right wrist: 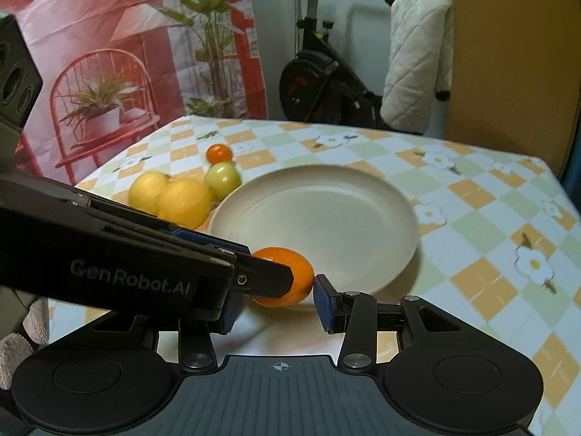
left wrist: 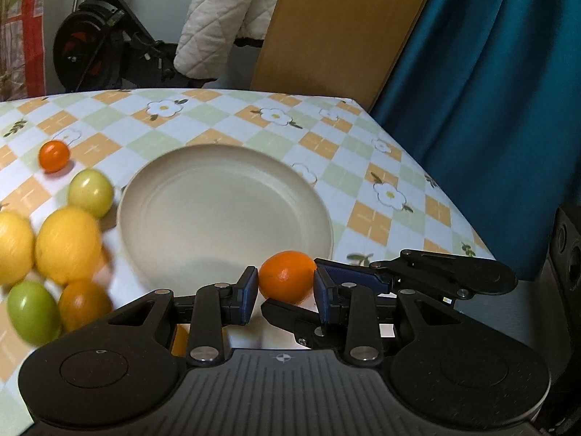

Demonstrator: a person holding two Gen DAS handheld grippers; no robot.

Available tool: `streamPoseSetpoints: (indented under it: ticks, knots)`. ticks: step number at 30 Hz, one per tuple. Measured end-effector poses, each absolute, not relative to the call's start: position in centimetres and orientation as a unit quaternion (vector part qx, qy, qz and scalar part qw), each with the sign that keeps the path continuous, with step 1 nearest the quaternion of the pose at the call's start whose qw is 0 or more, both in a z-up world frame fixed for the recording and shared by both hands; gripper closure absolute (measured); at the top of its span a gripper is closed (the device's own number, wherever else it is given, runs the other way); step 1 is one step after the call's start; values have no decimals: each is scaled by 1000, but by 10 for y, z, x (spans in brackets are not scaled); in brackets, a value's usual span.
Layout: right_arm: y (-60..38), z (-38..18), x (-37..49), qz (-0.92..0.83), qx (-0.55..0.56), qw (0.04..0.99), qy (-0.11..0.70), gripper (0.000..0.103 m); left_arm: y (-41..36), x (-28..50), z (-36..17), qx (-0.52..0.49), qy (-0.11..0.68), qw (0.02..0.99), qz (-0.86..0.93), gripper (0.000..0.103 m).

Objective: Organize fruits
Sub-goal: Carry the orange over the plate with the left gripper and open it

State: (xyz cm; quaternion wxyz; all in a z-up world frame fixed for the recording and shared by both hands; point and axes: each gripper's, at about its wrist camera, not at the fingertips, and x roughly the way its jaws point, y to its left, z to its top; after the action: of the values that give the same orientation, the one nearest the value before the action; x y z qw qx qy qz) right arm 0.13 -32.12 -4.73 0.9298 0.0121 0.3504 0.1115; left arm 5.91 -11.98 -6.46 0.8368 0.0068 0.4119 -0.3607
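Across the lower frame, a checked-cloth counter (left wrist: 225, 123) carrying cream plate (left wrist: 225, 214), loose fruit at left, both hand-held grippers, left (left wrist: 285, 285) and right (right wrist: 276, 290), clamped on one orange (left wrist: 287, 279) at the plate's near rim; exercise bike (left wrist: 94, 36) beyond.

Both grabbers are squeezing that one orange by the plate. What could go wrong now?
1. The round orange fruit is pinched by both the left gripper and the right gripper; uneven pulling could pop it loose.
2. It hangs near the rim of the empty cream plate; if dropped, it might roll off the checked tablecloth.
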Motion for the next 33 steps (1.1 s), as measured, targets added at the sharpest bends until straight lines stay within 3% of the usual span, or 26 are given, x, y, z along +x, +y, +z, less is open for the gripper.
streamPoseSetpoints:
  ticks: [16, 33]
  knots:
    - [-360, -67, 66, 82, -4, 928, 364, 64, -167, 124, -86, -24, 442, 821, -359, 68]
    - [-365, -75, 92, 53, -7, 926, 373, 63, -175, 142, -94, -29, 450, 820, -351, 67]
